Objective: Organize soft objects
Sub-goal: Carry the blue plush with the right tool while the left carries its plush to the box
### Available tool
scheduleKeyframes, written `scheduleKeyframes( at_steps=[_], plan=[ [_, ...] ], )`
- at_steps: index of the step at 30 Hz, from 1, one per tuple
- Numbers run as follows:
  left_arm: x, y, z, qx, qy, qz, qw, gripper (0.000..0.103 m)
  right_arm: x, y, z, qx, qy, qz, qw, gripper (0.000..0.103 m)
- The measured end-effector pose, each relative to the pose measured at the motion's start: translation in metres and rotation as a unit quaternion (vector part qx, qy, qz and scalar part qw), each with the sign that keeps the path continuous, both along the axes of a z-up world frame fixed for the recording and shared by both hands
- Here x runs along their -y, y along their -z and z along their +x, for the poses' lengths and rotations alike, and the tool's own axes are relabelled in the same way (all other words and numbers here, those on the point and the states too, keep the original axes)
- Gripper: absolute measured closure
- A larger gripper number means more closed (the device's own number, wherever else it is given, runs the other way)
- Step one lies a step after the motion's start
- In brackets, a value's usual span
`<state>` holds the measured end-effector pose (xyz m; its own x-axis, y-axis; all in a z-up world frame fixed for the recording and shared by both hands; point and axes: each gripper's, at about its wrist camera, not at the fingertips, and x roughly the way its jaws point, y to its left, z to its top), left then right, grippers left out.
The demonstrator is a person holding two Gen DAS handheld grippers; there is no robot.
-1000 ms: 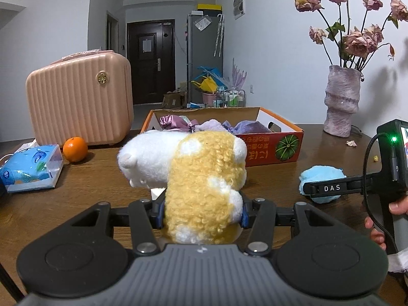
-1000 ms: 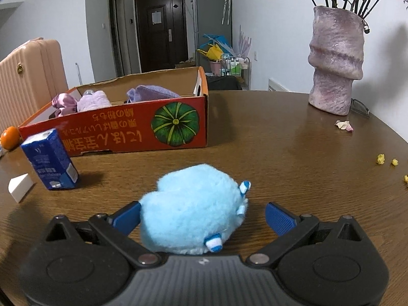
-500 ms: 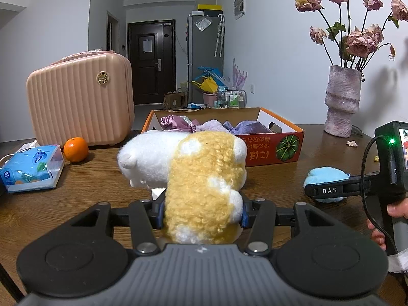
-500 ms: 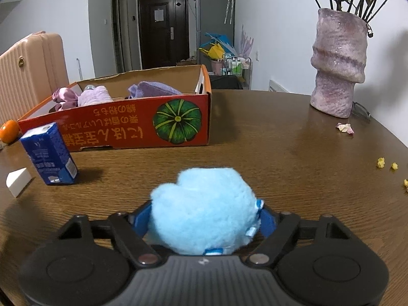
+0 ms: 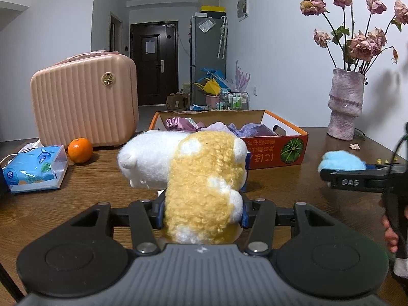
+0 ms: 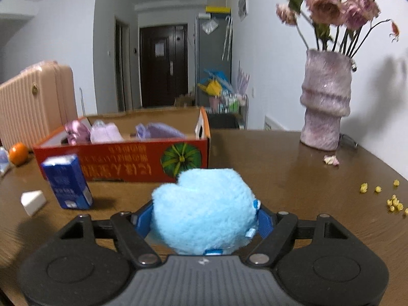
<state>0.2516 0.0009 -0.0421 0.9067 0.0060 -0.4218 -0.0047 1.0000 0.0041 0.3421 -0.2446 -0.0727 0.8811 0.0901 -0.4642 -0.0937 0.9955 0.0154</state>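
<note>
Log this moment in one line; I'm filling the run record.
left gripper: shut on yellow plush | right gripper: closing on blue plush | box: holds purple soft items

A pink suitcase [image 5: 85,99] stands far left on the desk [image 5: 76,193], an orange [image 5: 79,150] and tissue pack [image 5: 34,169] beside it. Far right, a vase [image 6: 325,102] holds dried roses [image 6: 339,7]; a blue carton [image 6: 67,181] stands left.

**Both grippers loaded, right jaws closing**

The left gripper [image 5: 202,210] is held angled slightly downward, its blue pads pressed against a yellow-and-white plush toy [image 5: 204,186]. The right gripper [image 6: 204,220] is likewise tilted down; its jaws are closing on a blue plush toy [image 6: 202,207] seated between them. Fingers [image 5: 390,232] are wrapped around its handle.
</note>
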Motion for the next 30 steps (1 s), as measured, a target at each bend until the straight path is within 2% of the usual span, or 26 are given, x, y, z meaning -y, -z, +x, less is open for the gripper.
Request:
scheduleKeyframes(
  at_steps=[7,16,30],
  plan=[
    [-0.006,-0.001,0.0,0.002,-0.005,-0.002,1.0,0.052,-0.005,-0.018,-0.029,0.044,-0.022,0.017,0.999,0.026],
    [-0.008,-0.002,0.0,0.004,-0.007,-0.002,1.0,0.052,-0.021,-0.029,-0.058,0.08,-0.051,0.014,0.995,0.026],
    [-0.015,-0.014,0.01,0.018,-0.022,-0.007,0.9996,0.052,-0.037,-0.042,-0.059,0.111,-0.059,0.009,0.992,0.026]
  ],
)
